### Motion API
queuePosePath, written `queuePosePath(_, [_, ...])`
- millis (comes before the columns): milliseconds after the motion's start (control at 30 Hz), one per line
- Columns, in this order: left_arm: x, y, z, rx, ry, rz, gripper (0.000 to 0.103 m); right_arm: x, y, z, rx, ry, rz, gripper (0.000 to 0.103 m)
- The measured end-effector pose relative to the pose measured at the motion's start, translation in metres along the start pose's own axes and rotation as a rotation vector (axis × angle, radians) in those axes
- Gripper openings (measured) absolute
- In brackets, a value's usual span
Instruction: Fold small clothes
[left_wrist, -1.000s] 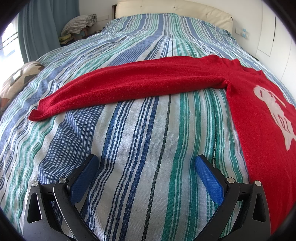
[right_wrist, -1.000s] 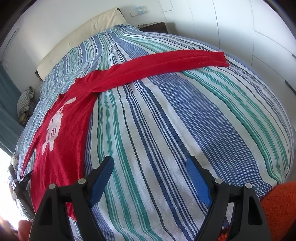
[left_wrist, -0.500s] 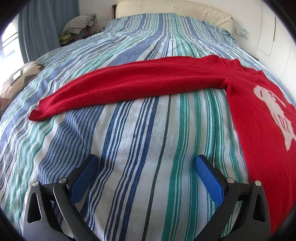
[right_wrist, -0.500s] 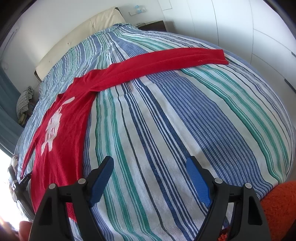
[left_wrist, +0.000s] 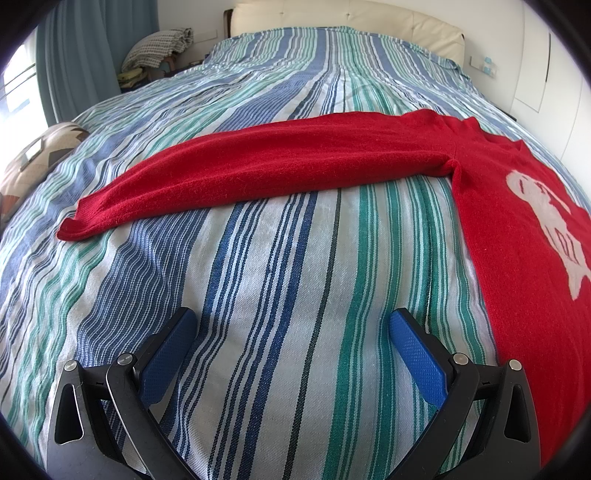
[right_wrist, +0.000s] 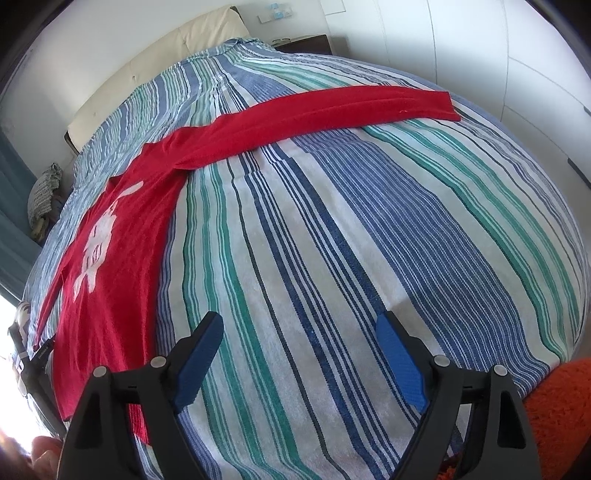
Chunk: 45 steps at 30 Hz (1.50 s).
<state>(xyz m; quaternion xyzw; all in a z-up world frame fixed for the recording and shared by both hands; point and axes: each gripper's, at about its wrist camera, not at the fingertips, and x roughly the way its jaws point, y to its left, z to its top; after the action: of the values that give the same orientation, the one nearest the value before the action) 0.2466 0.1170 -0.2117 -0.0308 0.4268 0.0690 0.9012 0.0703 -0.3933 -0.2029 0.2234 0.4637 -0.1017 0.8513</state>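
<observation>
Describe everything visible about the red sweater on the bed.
The red sweater looks like a soft, fuzzy knit with a white figure on its front. It lies flat and unfolded on the striped bedspread, both long sleeves stretched straight out sideways, cuffs ribbed. Nothing rests on it, and neither gripper touches it; only the bedspread is in contact. Its hem runs out of view.

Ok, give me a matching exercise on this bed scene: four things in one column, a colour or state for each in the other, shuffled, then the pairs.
Things:
1. sweater
2. bedspread
3. headboard
4. left gripper

Descriptions:
A. cream, padded
B. open, nothing between its pads
C. red, spread flat with sleeves stretched out
D. blue, green and white stripes

Pairs: 1-C, 2-D, 3-A, 4-B
</observation>
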Motion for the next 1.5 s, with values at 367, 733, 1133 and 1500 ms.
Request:
queuePosePath(367, [0.0000, 0.0007, -0.0003, 0.000, 0.000, 0.000, 0.103, 0.0020, -0.0055, -0.0011, 0.032, 0.006, 0.019, 0.086])
queuePosePath(733, [-0.0001, 0.0005, -0.0002, 0.000, 0.000, 0.000, 0.103, 0.0016, -0.0051, -0.0016, 0.030, 0.006, 0.017, 0.087])
queuePosePath(1133, [-0.0003, 0.0004, -0.0002, 0.000, 0.000, 0.000, 0.103, 0.0025, -0.0029, -0.0021, 0.026, 0.007, 0.014, 0.088])
queuePosePath(1500, [-0.0005, 0.0005, -0.0002, 0.000, 0.000, 0.000, 0.103, 0.0029, -0.0032, -0.0019, 0.027, 0.008, 0.017, 0.088])
